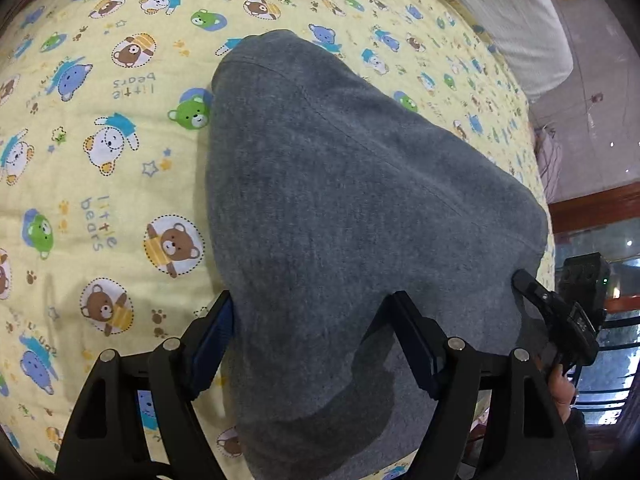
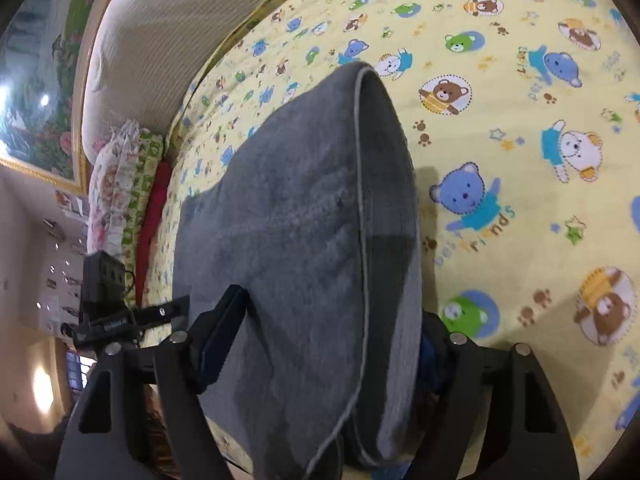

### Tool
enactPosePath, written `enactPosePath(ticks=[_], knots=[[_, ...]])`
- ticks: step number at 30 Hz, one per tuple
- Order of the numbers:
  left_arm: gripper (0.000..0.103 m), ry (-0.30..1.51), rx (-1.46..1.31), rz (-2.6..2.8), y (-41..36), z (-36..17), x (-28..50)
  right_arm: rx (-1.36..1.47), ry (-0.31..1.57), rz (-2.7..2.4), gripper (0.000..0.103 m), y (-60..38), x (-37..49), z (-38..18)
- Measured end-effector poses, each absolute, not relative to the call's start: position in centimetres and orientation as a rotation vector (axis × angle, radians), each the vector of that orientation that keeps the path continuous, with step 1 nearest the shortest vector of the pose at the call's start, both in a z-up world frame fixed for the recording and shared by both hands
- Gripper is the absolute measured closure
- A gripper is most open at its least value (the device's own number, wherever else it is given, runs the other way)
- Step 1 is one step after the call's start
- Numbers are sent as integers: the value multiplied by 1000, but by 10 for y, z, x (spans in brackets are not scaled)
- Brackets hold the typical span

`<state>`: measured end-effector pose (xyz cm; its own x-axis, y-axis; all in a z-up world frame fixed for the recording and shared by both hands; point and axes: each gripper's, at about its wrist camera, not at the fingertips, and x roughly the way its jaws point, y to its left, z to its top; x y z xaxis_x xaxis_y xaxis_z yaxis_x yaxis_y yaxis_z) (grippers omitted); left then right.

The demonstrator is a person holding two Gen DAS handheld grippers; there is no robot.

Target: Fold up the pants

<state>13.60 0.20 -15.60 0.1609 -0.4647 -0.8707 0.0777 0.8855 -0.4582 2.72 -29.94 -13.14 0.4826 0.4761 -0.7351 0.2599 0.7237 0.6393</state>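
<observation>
The grey pants (image 1: 340,200) lie over the yellow bear-print bedspread (image 1: 100,160) and rise toward both cameras. My left gripper (image 1: 316,320) has its two black fingers on either side of a thick fold of the grey cloth and is shut on it. My right gripper (image 2: 332,328) grips another part of the pants (image 2: 304,220), with a pale hem seam running down the cloth; its right finger is mostly hidden behind the fabric. The right gripper also shows in the left wrist view (image 1: 560,312), touching the pants' edge.
The bedspread (image 2: 520,160) stretches wide around the pants. A white headboard cushion (image 2: 168,40), floral pillows (image 2: 112,184) and a red cloth (image 2: 154,216) lie at the bed's head. A framed painting (image 2: 36,80) hangs on the wall. The left gripper shows in the right wrist view (image 2: 120,312).
</observation>
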Motion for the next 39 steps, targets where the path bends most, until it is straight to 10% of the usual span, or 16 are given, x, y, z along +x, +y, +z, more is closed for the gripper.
enactPosePath(ticks=[12,39], knots=[[77,1262,-297,-433,-2,-140,126,791,1064,211,72,-298,19,-121],[82,1080,-224,-363,-7,-70,254,591,975,263,74,-301,171,-68]])
